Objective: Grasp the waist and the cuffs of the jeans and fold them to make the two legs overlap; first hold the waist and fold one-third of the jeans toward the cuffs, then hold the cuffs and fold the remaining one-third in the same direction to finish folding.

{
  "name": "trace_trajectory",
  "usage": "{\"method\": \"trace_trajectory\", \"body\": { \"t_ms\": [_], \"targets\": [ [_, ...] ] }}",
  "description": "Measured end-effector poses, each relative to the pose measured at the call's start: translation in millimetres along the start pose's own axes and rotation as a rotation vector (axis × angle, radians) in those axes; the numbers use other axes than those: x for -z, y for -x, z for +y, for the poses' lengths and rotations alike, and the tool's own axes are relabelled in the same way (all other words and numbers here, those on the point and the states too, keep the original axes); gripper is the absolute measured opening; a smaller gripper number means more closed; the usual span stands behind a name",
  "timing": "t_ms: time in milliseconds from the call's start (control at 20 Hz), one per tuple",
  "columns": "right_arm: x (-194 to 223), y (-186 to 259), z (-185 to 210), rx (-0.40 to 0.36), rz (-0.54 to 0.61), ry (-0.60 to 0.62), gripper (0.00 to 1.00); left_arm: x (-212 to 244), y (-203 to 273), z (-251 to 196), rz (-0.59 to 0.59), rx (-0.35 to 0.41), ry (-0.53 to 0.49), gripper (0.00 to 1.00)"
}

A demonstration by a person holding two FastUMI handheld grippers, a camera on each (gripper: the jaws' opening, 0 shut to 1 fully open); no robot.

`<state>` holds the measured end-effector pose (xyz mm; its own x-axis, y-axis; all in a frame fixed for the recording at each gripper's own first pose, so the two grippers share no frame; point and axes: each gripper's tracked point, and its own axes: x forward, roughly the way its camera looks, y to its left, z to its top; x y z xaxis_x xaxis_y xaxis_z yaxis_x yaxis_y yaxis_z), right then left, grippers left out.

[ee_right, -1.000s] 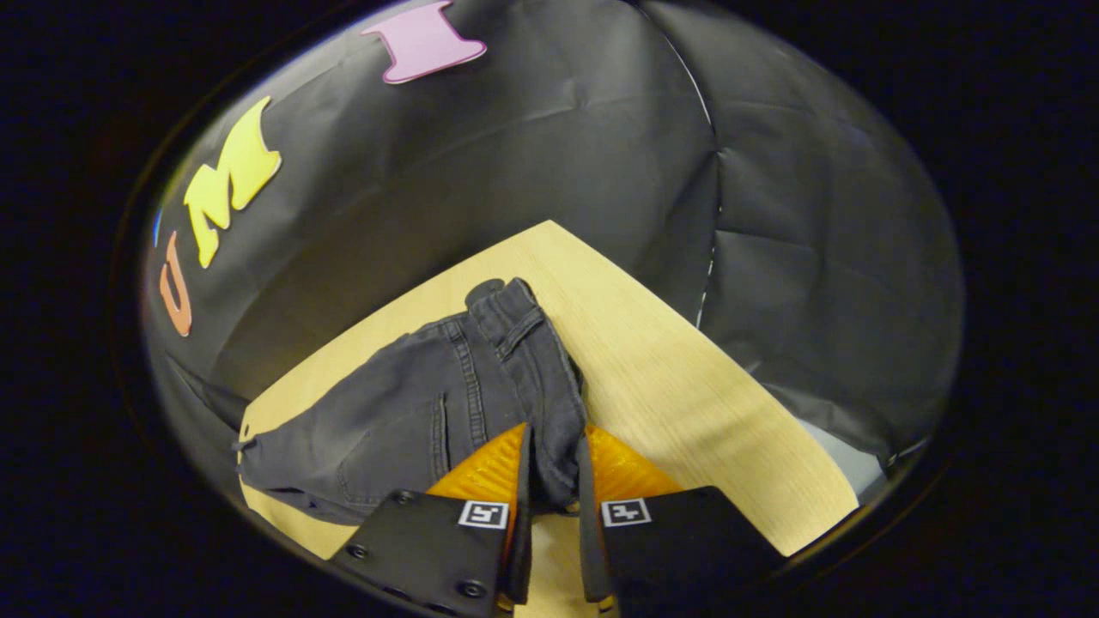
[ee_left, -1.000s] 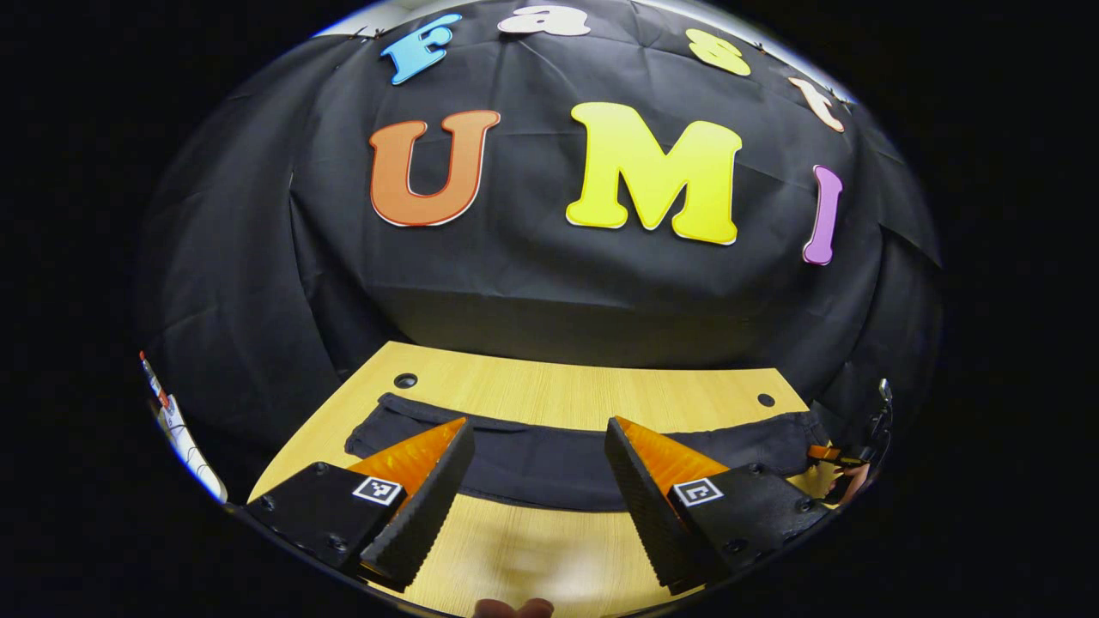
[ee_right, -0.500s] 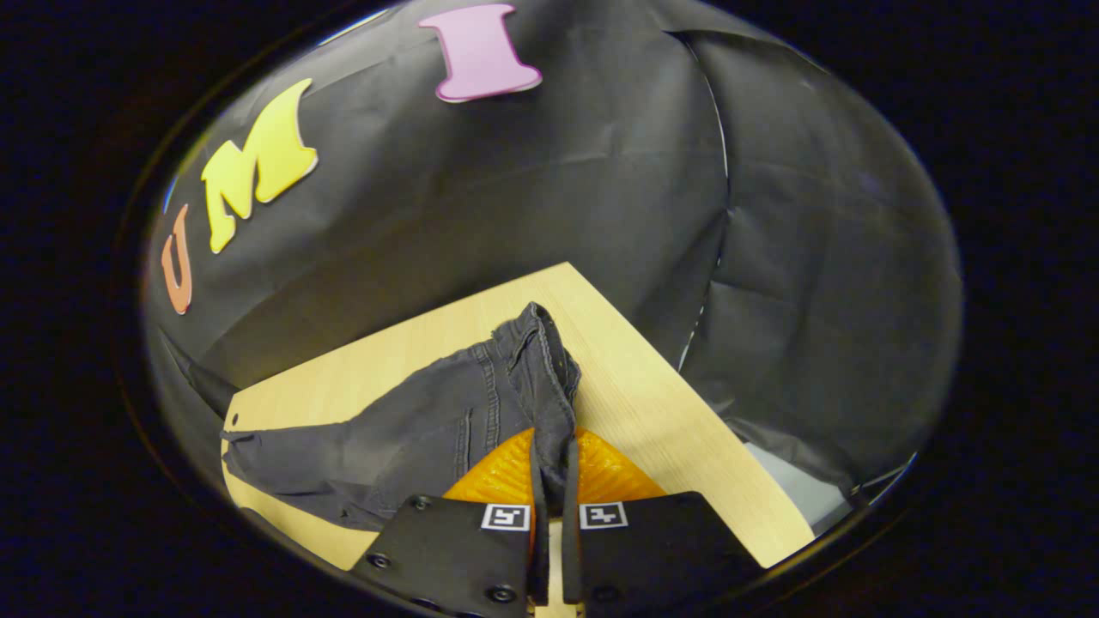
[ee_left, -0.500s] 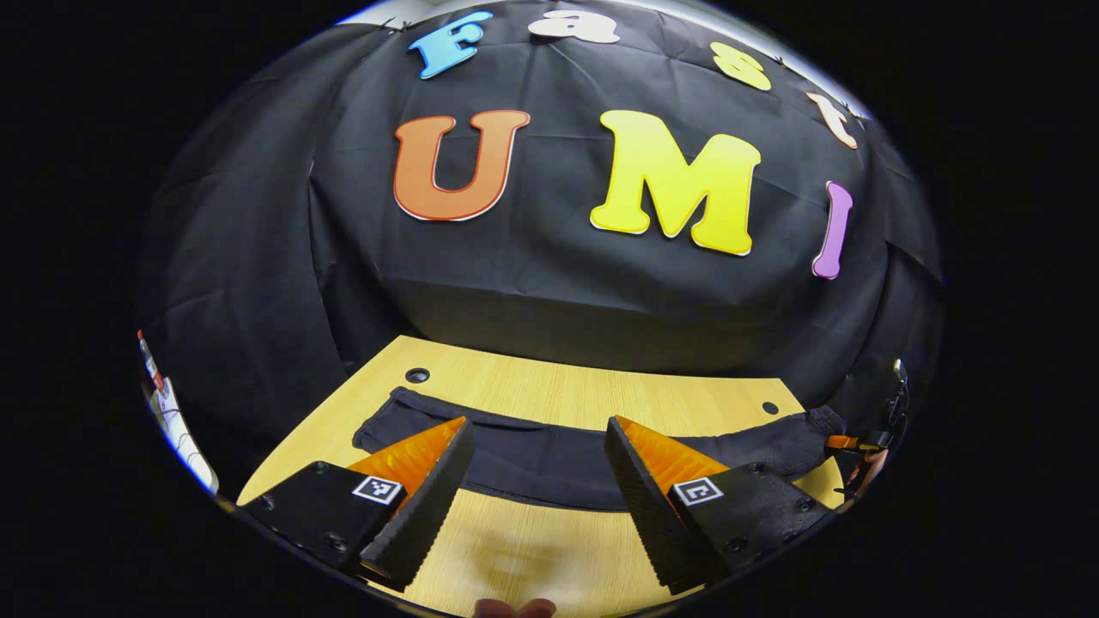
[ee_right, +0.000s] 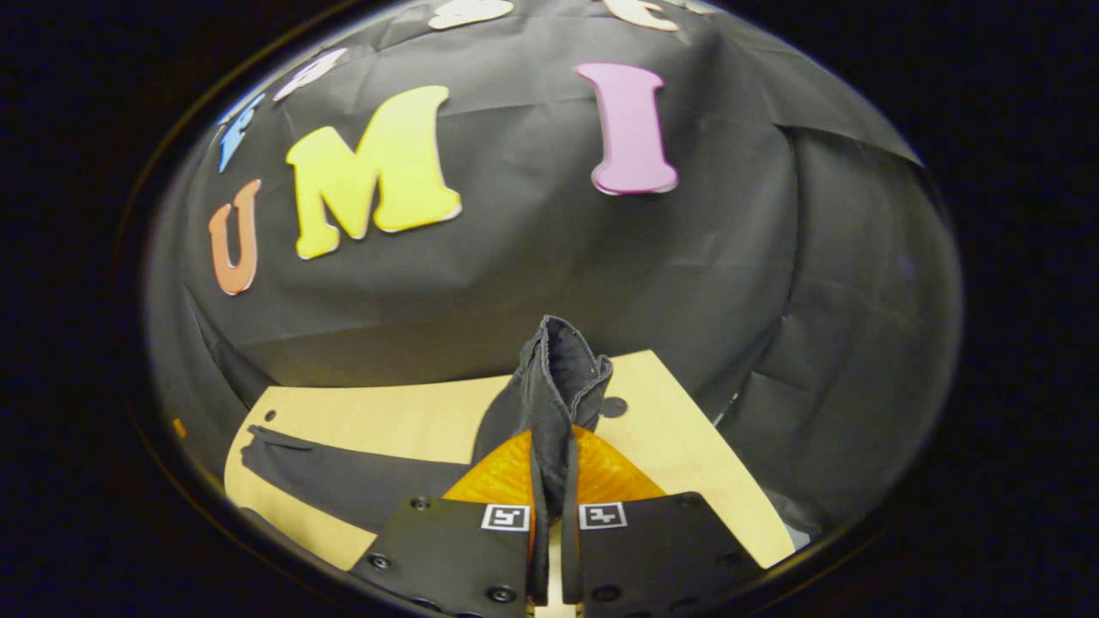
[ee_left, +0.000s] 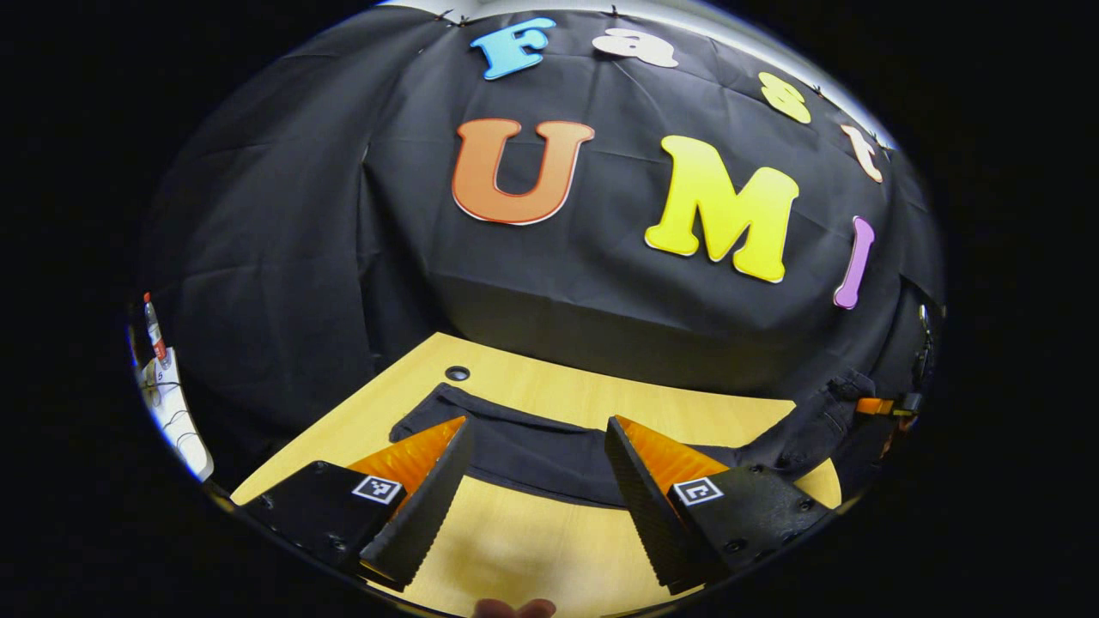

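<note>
Dark jeans point(ee_left: 532, 446) lie stretched across the wooden table point(ee_left: 532, 549), with the cuffs point(ee_left: 421, 412) at the left. My left gripper point(ee_left: 537, 422) hovers open just in front of the legs, its fingers apart and nothing between them. At the far right of the left gripper view the waist end point(ee_left: 816, 421) rises off the table toward the other gripper point(ee_left: 880, 405). In the right gripper view my right gripper point(ee_right: 550, 442) is shut on the waist point(ee_right: 562, 365), which stands up bunched above the fingers. The legs point(ee_right: 343, 476) trail away to the left on the table point(ee_right: 687, 463).
The table has small round holes point(ee_left: 458, 373) point(ee_right: 613, 407) near its back corners. The black cloth wall hangs right behind the table's far edge. A white object with a red pen point(ee_left: 154, 343) is at the far left. A person's fingertip point(ee_left: 515, 608) peeks in at the bottom.
My right gripper has lifted the waist up off the table and swung round toward the wall. The jeans' right end rose. The left gripper stays open and has shifted slightly.
</note>
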<state>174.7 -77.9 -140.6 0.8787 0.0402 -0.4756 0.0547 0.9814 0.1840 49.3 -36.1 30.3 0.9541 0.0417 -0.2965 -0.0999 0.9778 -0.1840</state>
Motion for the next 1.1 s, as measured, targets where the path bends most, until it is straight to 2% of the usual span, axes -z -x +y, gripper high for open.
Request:
{"method": "trace_trajectory", "body": {
  "t_ms": [100, 150, 250, 300, 400, 500, 550, 600, 750, 800, 850, 950, 1100],
  "targets": [
    [-8.0, 5.9, 43.4, -0.039, -0.017, 0.034, 0.06, -1.8, 4.2, 17.5, -0.013, -0.009, 0.012, 0.99],
    [-7.6, 8.5, 62.5, -0.057, -0.023, 0.043, 0.02, -1.6, 7.0, 26.1, -0.017, -0.015, 0.019, 0.99],
    [-5.9, 10.7, 102.2, -0.091, -0.031, 0.066, 0.06, -2.6, 11.6, 43.8, -0.021, -0.031, 0.033, 0.99],
    [-4.6, 9.2, 122.4, -0.107, -0.035, 0.08, 0.02, -2.7, 14.8, 50.7, -0.026, -0.036, 0.038, 0.99],
    [5.0, 7.3, 160.7, -0.138, -0.021, 0.115, 0.06, -3.3, 18.6, 66.7, -0.04, -0.05, 0.043, 0.99],
    [18.3, 2.1, 198.3, -0.17, -0.004, 0.144, 0.02, -4.6, 21.9, 79.0, -0.044, -0.065, 0.06, 0.99],
    [29.2, -1.4, 215.2, -0.184, 0.006, 0.162, 0.06, -4.6, 24.4, 84.3, -0.048, -0.069, 0.069, 0.99],
    [39.2, -4.5, 231.3, -0.194, 0.013, 0.181, 0.02, -4.4, 25.8, 88.0, -0.053, -0.072, 0.072, 0.99],
    [75.1, -18.5, 271.1, -0.204, 0.049, 0.246, 0.02, -5.5, 32.8, 102.0, -0.055, -0.079, 0.054, 0.99],
    [86.9, -23.2, 282.8, -0.207, 0.063, 0.268, 0.06, -5.2, 35.3, 109.1, -0.056, -0.084, 0.061, 0.98],
    [102.0, -28.5, 294.3, -0.208, 0.078, 0.29, 0.02, -6.5, 37.1, 113.4, -0.056, -0.084, 0.076, 0.99],
    [130.6, -39.9, 312.2, -0.205, 0.114, 0.336, 0.06, -2.3, 42.8, 123.9, -0.053, -0.095, 0.101, 0.98],
    [168.8, -58.1, 329.8, -0.178, 0.157, 0.38, 0.06, 8.8, 46.6, 136.6, -0.029, -0.108, 0.119, 0.99]
  ]
}}
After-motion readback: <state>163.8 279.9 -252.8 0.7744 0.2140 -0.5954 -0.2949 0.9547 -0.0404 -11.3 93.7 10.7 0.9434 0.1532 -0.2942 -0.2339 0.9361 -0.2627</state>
